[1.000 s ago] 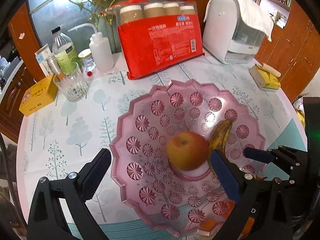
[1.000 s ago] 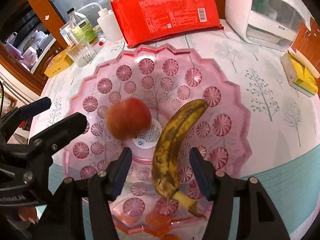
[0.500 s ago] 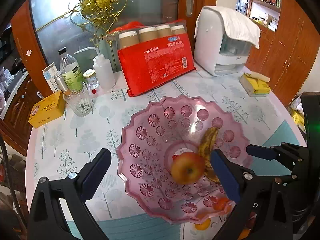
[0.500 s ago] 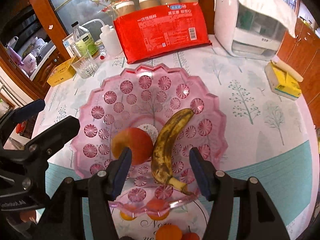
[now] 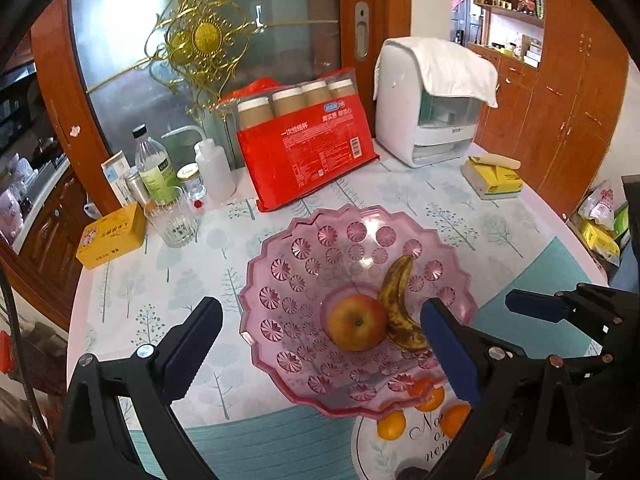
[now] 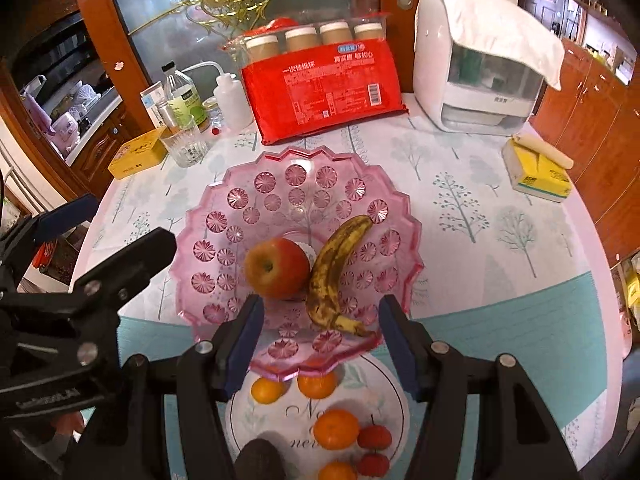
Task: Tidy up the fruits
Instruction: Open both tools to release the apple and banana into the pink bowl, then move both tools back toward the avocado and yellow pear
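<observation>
Both tools hang over the near edge of the surface (image 6: 500, 248), blue-padded jaws spread, nothing between them: left tool (image 5: 320, 344), right tool (image 6: 320, 336)

Right view only: white printed plate (image 6: 396, 408) at the near edge, holding smooth oranges (image 6: 336, 429), small bumpy red fruits (image 6: 374, 437) and a dark rounded fruit (image 6: 260, 458); left view catches just the plate's rim and oranges

Pink scalloped cut-pattern bowl (image 6: 224, 184) overlaps the plate's far side. Inside, round glossy apple (image 6: 277, 267) touching curved brown-spotted banana (image 6: 332, 276)

Far edge: ribbed glass (image 5: 171, 220), yellow box (image 5: 112, 236), red cup pack (image 5: 308, 152), white appliance (image 5: 424, 120) under cloth
</observation>
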The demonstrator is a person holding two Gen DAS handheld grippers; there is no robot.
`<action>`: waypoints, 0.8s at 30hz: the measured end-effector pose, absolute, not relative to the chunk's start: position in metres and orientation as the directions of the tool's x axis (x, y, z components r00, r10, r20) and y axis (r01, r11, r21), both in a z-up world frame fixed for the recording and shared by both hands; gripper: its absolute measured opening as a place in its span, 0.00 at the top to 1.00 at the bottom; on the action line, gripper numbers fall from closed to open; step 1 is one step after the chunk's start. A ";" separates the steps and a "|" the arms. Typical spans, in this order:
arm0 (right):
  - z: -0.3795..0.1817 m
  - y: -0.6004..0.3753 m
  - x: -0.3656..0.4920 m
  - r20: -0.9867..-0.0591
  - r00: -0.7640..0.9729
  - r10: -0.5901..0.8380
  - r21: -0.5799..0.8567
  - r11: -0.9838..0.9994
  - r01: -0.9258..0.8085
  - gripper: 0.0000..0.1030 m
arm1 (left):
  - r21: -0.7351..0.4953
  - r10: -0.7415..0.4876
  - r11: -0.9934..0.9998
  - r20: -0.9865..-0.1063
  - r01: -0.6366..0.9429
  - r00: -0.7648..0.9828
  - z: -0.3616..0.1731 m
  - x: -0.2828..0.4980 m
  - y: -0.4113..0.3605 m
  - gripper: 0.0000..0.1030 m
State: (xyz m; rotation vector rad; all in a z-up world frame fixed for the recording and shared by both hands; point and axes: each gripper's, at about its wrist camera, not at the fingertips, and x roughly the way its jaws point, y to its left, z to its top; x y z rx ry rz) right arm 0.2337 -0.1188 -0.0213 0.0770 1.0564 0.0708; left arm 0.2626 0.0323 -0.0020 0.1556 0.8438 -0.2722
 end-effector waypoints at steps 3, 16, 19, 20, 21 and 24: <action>-0.016 -0.120 0.218 -0.866 0.492 0.089 0.089 0.996 -0.024 0.41 | 0.017 -0.200 0.945 -0.757 0.325 0.622 0.002 0.251 0.032 0.04; -0.013 -0.151 0.127 -0.857 0.515 0.023 0.054 0.998 0.045 0.41 | -0.021 -0.290 0.896 -0.784 0.443 0.549 -0.007 0.195 0.015 0.04; -0.021 -0.155 0.100 -0.860 0.511 0.008 0.048 0.997 0.065 0.41 | -0.039 -0.301 0.892 -0.794 0.451 0.527 -0.017 0.183 0.012 0.04; -0.026 -0.156 0.089 -0.862 0.506 0.005 0.051 0.996 0.076 0.41 | -0.039 -0.300 0.892 -0.797 0.450 0.525 -0.021 0.178 0.011 0.04; -0.031 -0.157 0.080 -0.865 0.501 0.004 0.054 0.995 0.085 0.41 | -0.039 -0.301 0.890 -0.798 0.454 0.522 -0.025 0.173 0.010 0.04; -0.046 -0.158 0.057 -0.871 0.490 0.015 0.080 0.991 0.111 0.41 | -0.034 -0.301 0.882 -0.807 0.470 0.508 -0.042 0.156 0.007 0.04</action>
